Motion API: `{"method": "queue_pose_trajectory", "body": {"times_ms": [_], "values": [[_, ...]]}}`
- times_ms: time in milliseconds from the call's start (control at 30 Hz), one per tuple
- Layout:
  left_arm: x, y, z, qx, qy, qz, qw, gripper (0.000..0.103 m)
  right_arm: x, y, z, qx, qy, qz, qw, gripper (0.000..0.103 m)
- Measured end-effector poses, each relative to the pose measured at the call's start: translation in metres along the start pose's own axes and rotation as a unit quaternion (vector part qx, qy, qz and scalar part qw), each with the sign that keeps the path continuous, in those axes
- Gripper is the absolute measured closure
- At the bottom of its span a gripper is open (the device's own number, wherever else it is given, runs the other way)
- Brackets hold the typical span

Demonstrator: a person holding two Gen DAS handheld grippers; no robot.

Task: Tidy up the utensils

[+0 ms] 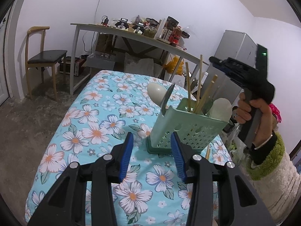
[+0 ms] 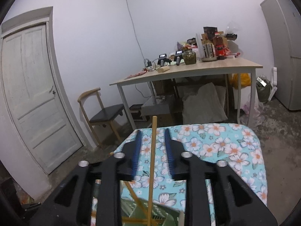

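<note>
A green perforated utensil holder [image 1: 186, 128] stands on the floral-cloth table [image 1: 105, 131]. It holds several wooden chopsticks [image 1: 199, 82], two pale spoons [image 1: 157, 94] and a dark flat utensil. My left gripper [image 1: 152, 150] is open and empty, just in front of the holder. My right gripper [image 2: 152, 146] is open above the holder [image 2: 156, 214]. A chopstick [image 2: 152, 162] stands upright between its fingers [image 2: 138, 150], touching neither. In the left wrist view, the right gripper's body [image 1: 250, 79] shows held in a hand at the right.
A cluttered wooden desk [image 2: 188, 71] stands beyond the table, with boxes and bags under it. A chair [image 2: 105, 113] stands by the wall near a white door [image 2: 32, 94]. A grey fridge [image 2: 284, 52] is at the right. A loose chopstick [image 1: 207, 152] lies behind the holder.
</note>
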State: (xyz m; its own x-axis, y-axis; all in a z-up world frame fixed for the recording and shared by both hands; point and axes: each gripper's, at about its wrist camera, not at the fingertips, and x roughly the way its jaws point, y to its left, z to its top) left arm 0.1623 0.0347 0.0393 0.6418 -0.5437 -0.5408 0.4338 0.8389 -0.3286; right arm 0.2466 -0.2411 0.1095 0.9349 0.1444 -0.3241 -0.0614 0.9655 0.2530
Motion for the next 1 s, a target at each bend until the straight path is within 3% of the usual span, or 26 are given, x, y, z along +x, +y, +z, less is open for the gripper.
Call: {"method": "queue_pose_trajectory", "body": {"times_ms": [300,433,500,600,700,900,1000], "values": [[0.013,-0.015,-0.011,0.015,0.027,-0.008,0.9995,0.055,-0.050,-0.028,-0.009,0.049,-0.015,0.010,0.999,0.065],[0.017,-0.023,-0.012,0.020,0.033,-0.014,0.9992,0.054,-0.046,-0.040,0.006,0.098,0.009,0.059,0.993,0.061],[0.017,-0.028,-0.013,0.024,0.032,-0.018,0.9990,0.053,-0.030,-0.039,0.017,0.108,0.042,0.081,0.990,0.049],[0.017,-0.030,-0.014,0.027,0.035,-0.020,0.9988,0.052,0.010,-0.034,0.029,0.113,0.112,0.080,0.984,0.045],[0.018,-0.030,-0.014,0.027,0.038,-0.019,0.9987,0.052,0.048,-0.031,0.035,0.119,0.149,0.061,0.980,0.045],[0.020,-0.022,-0.016,0.021,0.042,-0.014,0.9988,0.052,0.098,-0.028,0.038,0.113,0.180,0.017,0.977,0.046],[0.022,-0.018,-0.017,0.015,0.045,-0.013,0.9988,0.052,0.110,-0.035,0.031,0.124,0.194,0.008,0.973,0.060]]}}
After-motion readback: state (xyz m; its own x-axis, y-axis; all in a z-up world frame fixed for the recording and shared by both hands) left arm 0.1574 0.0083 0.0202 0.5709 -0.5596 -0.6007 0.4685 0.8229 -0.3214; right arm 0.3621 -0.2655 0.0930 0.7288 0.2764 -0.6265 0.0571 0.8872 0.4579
